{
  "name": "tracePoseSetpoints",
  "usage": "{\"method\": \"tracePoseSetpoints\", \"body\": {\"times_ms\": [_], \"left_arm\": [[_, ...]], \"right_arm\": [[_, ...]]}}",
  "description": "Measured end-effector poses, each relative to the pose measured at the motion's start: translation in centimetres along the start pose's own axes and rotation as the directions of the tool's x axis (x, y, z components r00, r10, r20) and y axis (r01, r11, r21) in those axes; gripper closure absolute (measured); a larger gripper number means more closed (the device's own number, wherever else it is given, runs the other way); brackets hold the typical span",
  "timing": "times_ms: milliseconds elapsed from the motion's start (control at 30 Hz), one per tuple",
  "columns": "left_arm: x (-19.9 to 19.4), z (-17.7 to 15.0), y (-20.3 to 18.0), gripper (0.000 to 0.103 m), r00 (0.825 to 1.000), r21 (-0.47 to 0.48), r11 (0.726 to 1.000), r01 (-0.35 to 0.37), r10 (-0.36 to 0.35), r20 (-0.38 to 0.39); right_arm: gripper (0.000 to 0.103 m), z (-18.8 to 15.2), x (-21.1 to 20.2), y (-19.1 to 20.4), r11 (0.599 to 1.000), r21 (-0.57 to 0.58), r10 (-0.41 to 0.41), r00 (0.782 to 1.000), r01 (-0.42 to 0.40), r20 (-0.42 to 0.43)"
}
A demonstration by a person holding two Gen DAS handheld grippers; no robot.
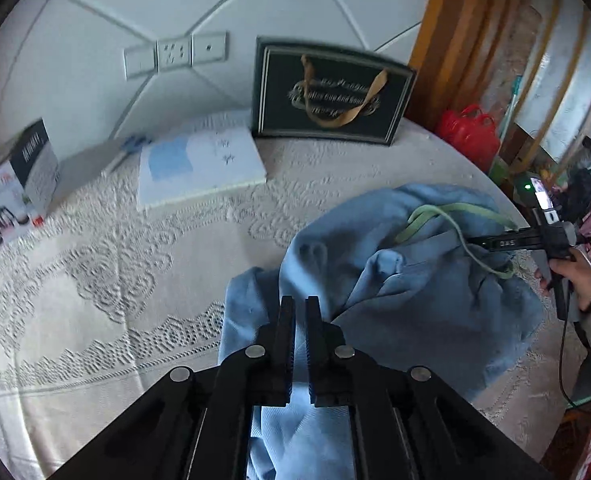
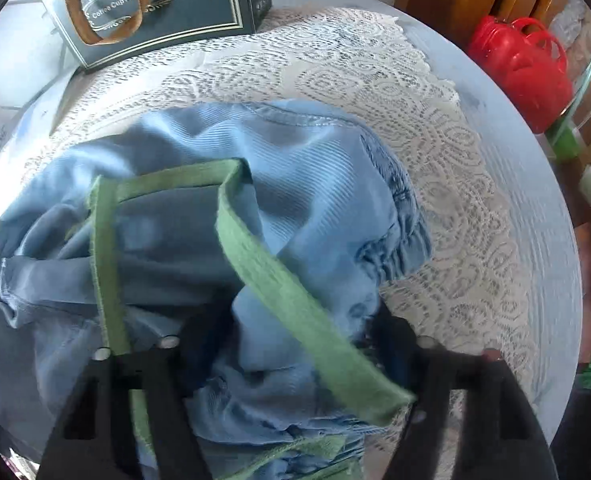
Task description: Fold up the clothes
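A crumpled blue garment (image 1: 407, 276) with a green drawstring (image 1: 451, 210) lies bunched on the lace-covered table. My left gripper (image 1: 300, 304) is shut on a fold of the blue cloth at its near-left edge. My right gripper (image 2: 283, 332) is open, its jaws wide apart on either side of the garment's bunched waistband (image 2: 255, 216), with the green drawstring (image 2: 279, 280) draped across between them. The right gripper also shows in the left wrist view (image 1: 499, 243), at the garment's right side, held by a hand.
A white lace tablecloth (image 1: 107, 280) covers the round table. At the back stand a dark gift box (image 1: 331, 92) with a tan ribbon handle, a white flat box (image 1: 199, 160) and a printed carton (image 1: 19, 184). A red jug (image 2: 523, 64) sits beyond the table's right edge.
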State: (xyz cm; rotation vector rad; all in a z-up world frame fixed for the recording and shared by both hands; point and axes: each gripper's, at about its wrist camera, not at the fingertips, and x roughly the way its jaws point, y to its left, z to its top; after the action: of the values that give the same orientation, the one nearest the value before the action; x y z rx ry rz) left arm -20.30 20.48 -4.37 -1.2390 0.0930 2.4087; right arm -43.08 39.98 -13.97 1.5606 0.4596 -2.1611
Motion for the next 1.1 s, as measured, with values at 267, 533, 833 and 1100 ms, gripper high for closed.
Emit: {"method": "tracePoseSetpoints", "body": {"times_ms": [267,533,833,1100], "left_arm": [[-1.2,-0.2,0.5,0.096,1.0,-0.019,1.0,-0.024,0.025,0.006],[-1.0,-0.5,0.7,0.095,0.999,-0.054,0.998,-0.014,0.013,-0.029],[-1.1,-1.2,2.8,0.093,0.995,-0.219,0.975,0.04,-0.058,-0.076],[-1.4,-1.7,4.2,0.093,0.991,-0.335,0.94,0.059,-0.096,-0.094]], "right_arm": [[0.004,-0.1,-2.7,-0.7,0.998,0.055,0.002,0.996,-0.007,0.09],[0.002,-0.3,-5.0,-0.7,0.999,0.047,0.013,0.993,-0.019,0.118],[0.002,-1.0,-5.5,-0.2,0.999,0.041,0.031,0.993,-0.036,0.118],[0.002,-1.4,-6.4,-0.5,0.998,0.051,0.029,0.99,-0.037,0.135]]}}
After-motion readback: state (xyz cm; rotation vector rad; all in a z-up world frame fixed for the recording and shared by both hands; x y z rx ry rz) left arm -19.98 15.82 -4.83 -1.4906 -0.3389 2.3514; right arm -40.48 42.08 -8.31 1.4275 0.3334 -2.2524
